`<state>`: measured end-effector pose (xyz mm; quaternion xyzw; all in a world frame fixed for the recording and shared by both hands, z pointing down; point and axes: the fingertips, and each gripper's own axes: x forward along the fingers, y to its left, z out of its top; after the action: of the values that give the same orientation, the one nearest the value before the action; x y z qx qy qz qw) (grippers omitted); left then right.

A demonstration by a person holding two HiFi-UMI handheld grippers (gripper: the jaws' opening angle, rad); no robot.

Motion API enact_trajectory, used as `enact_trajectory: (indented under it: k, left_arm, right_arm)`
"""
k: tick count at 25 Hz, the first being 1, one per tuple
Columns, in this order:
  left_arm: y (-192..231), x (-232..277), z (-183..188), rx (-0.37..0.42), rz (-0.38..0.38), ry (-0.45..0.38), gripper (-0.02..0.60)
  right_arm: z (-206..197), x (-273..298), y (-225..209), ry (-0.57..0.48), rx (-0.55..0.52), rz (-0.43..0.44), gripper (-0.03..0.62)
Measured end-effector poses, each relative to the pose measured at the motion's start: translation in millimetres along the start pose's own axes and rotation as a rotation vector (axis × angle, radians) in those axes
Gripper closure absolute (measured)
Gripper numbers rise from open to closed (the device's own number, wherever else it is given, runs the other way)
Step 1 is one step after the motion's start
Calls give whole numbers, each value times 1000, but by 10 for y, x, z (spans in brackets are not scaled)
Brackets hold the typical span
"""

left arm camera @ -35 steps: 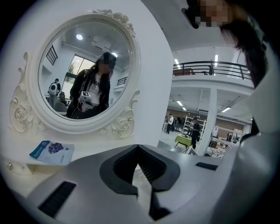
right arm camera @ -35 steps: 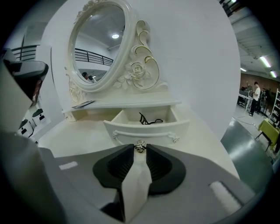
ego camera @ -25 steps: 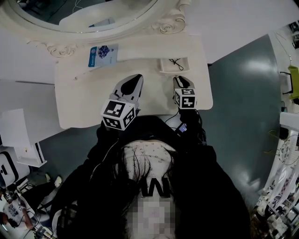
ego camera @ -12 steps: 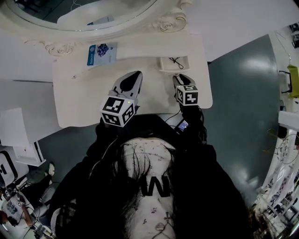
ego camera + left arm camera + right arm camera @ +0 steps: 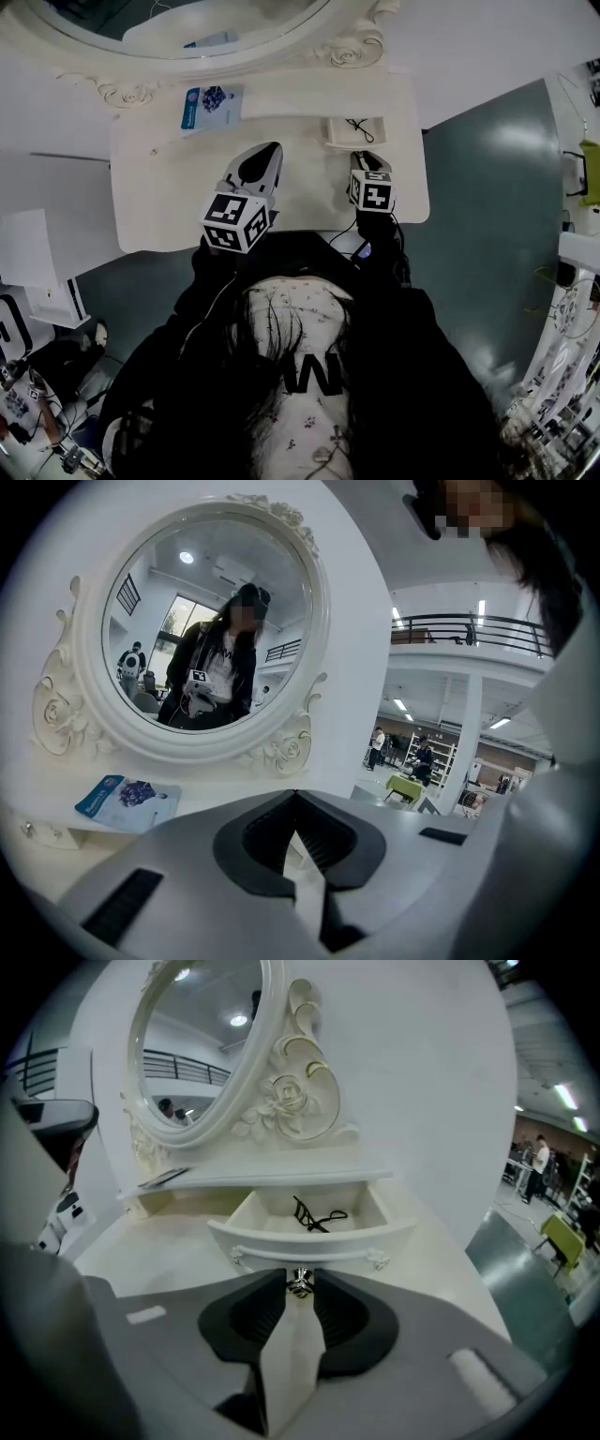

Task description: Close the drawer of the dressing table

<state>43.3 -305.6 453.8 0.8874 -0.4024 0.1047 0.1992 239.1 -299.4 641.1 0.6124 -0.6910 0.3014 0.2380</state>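
The white dressing table point(image 5: 169, 206) has a small drawer point(image 5: 330, 131) pulled out at its back right, below the mirror. A black cord point(image 5: 314, 1215) lies inside the drawer point(image 5: 309, 1241). My right gripper point(image 5: 361, 157) points at the drawer front. Its jaws have just been closing, and the metal knob point(image 5: 300, 1283) sits pinched between their tips point(image 5: 300, 1279). My left gripper point(image 5: 267, 150) hovers over the middle of the tabletop. It is shut with nothing in it point(image 5: 295, 794) and faces the mirror.
An oval mirror point(image 5: 206, 630) in a carved white frame stands at the back of the table. A blue booklet point(image 5: 210, 105) lies on the raised shelf to the left of the drawer. Grey floor point(image 5: 487, 187) lies to the right of the table. White furniture point(image 5: 37, 253) stands at the left.
Both grippers stay where they were and the drawer stands out as far as before. Only the head camera has shifted slightly.
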Motion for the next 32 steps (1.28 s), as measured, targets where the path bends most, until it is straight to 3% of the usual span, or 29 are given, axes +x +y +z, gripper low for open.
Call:
enact_trajectory:
  k: [4, 6, 12, 21, 24, 28, 30, 32]
  left_arm:
    - [-2, -16, 4, -1, -3, -4, 581]
    - [21, -31, -12, -6, 0, -2, 581]
    - [31, -33, -28, -36, 5, -6, 581]
    - [-27, -44, -59, -32, -7, -2, 581]
    - [-3, -70, -24, -33, 1, -14, 581]
    - [108, -108, -1, -44, 29, -26, 581]
    - [153, -117, -2, -48, 40, -29, 581]
    - [180, -119, -3, -49, 47, -28, 581]
  right_arm:
    - [143, -107, -20, -188, 67, -46, 494]
    - [261, -158, -7, -225, 73, -32, 496]
    - [68, -36, -9, -118, 60, -33, 494]
    - [18, -8, -17, -105, 107, 3, 493]
    - [23, -117, -46, -81, 269, 33, 454]
    - [187, -309, -174, -153, 603, 96, 411]
    - [264, -301, -295, -173, 734, 74, 366]
    - [272, -204, -395, -144, 794, 10, 337]
